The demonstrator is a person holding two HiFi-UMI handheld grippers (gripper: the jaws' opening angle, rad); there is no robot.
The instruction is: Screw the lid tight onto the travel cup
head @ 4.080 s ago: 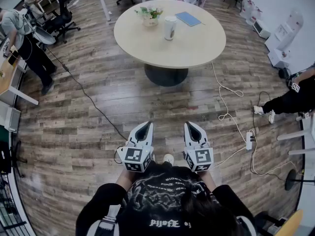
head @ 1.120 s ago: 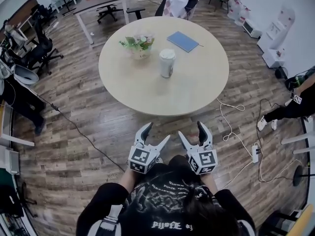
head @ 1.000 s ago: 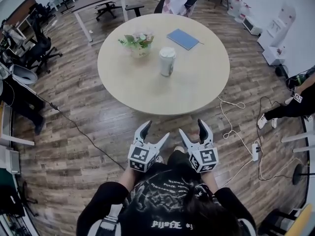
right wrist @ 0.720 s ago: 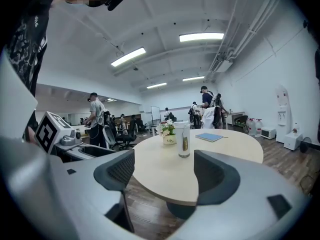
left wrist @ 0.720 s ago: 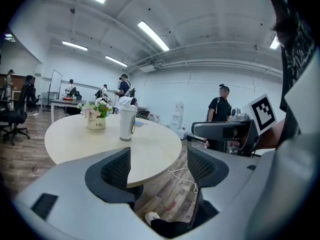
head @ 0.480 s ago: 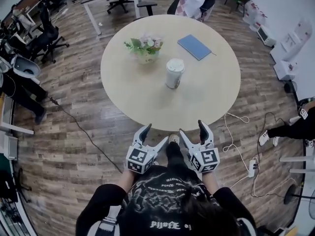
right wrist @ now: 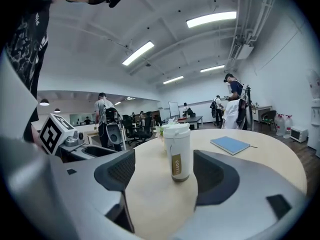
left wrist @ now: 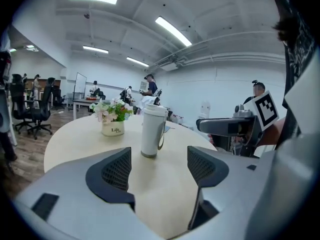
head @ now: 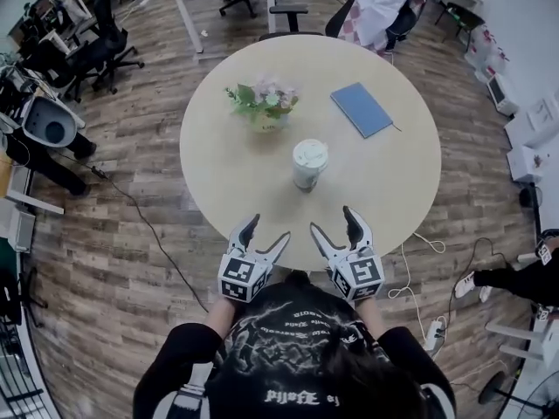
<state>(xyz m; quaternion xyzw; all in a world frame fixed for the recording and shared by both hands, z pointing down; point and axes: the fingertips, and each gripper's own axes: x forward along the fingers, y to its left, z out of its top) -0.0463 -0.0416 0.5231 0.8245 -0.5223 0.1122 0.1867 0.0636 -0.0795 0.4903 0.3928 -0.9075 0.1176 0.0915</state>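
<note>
**Both grippers open and empty, cup upright ahead of them**

Head view: the left gripper (head: 266, 230) and right gripper (head: 334, 221) were held side by side over the near edge of the round table (head: 227, 177). Both had their jaws spread wide and held nothing. One cup (head: 309, 166) stood ahead of them, well clear of both sets of tips, and slightly to the right gripper's side. It stood upright, so its long axis ran straight up, and its one lid (head: 310, 154) sat on top. Whether the lid was already threaded down could not be told. Beyond the cup were one pot of flowers (head: 265, 108), ahead of the left gripper, and one book (head: 362, 110), ahead of the right.

Left gripper view: the jaws stood well apart with only bare tabletop between the pads. The cup (left wrist: 152, 131) rose beyond the gap, a little toward the left jaw, with the flowers farther off to its left.

Right gripper view: again the jaws were wide with nothing in them. The cup (right wrist: 177, 154) stood beyond the tips, almost in line with the gap, with the book (right wrist: 230, 145) off to the right. By my reading the right gripper was slightly nearer. Each would have to go forward, one to hold the body and the other to turn the lid.
</note>
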